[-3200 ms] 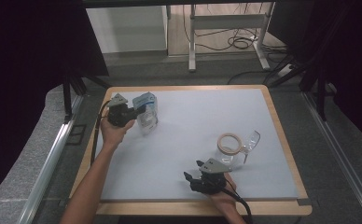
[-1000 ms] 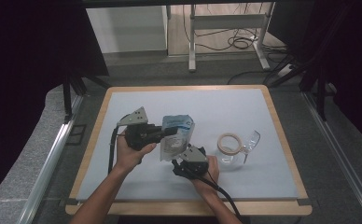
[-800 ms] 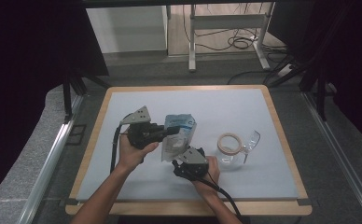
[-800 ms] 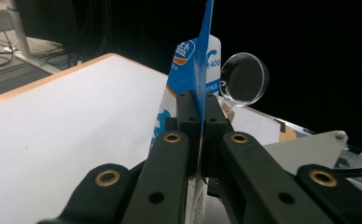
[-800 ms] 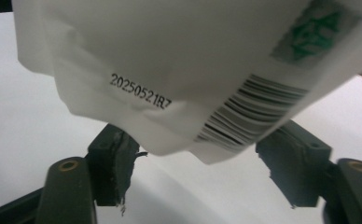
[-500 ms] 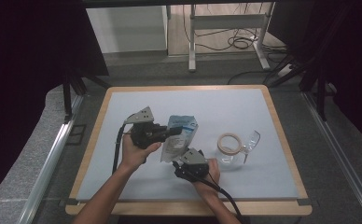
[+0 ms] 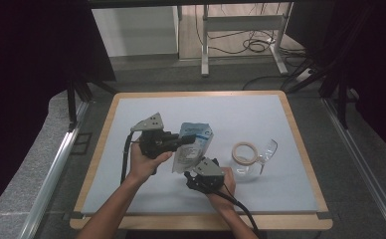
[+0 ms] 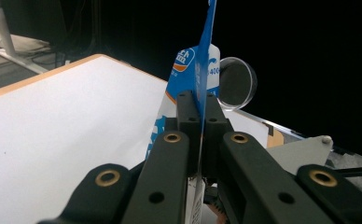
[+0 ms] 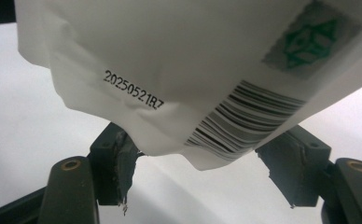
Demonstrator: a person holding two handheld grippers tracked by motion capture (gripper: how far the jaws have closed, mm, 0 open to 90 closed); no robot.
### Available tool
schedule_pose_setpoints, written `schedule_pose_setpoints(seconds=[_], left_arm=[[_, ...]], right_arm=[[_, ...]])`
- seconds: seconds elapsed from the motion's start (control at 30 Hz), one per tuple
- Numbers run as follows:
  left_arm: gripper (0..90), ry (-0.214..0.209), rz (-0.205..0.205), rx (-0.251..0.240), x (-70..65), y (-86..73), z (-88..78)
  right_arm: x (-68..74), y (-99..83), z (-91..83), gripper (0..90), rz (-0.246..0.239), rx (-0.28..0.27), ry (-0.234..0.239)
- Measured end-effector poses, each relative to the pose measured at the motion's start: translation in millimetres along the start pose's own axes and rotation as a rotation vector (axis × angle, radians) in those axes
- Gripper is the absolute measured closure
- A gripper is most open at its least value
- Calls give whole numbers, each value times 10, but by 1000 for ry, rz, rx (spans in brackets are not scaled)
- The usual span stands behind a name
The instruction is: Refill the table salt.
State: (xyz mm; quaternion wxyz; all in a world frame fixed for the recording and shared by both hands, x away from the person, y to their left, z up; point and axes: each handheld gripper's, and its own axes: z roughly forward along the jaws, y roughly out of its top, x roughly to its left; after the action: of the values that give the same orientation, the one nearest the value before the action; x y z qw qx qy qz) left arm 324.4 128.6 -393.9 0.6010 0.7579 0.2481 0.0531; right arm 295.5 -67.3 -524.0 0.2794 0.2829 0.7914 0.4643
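Holding a pouch pinched in the left gripper; the right gripper, jaws wide, seemingly must close on its corner.

High view: fixed above near edge of table, facing forward and down, far off. Left gripper view: rides gripper, looks along jaws, very close to pouch. Right gripper view: under same pouch, closer. All three share pouch.

Glossy plastic pouch; clear glass beaker; matt table
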Motion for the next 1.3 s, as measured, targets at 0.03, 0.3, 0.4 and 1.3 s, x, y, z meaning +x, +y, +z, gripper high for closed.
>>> schedule_pose_setpoints(seconds=[0.03, 0.3, 0.4, 1.3], left_arm=[[900, 0, -3, -1, 0, 4, 7], [900, -8, 2, 3, -19, 61, 69], [900, -12, 5, 8, -36, 77, 104], [900, -25, -4, 18, -60, 138, 286]], right_arm=[[-3, -1, -1, 327, 9, 1, 3], [-44, 2, -33, 333, 68, -5, 37], [-64, -8, -47, 333, 96, -8, 46], [-92, -112, -150, 360, 170, -46, 50]])
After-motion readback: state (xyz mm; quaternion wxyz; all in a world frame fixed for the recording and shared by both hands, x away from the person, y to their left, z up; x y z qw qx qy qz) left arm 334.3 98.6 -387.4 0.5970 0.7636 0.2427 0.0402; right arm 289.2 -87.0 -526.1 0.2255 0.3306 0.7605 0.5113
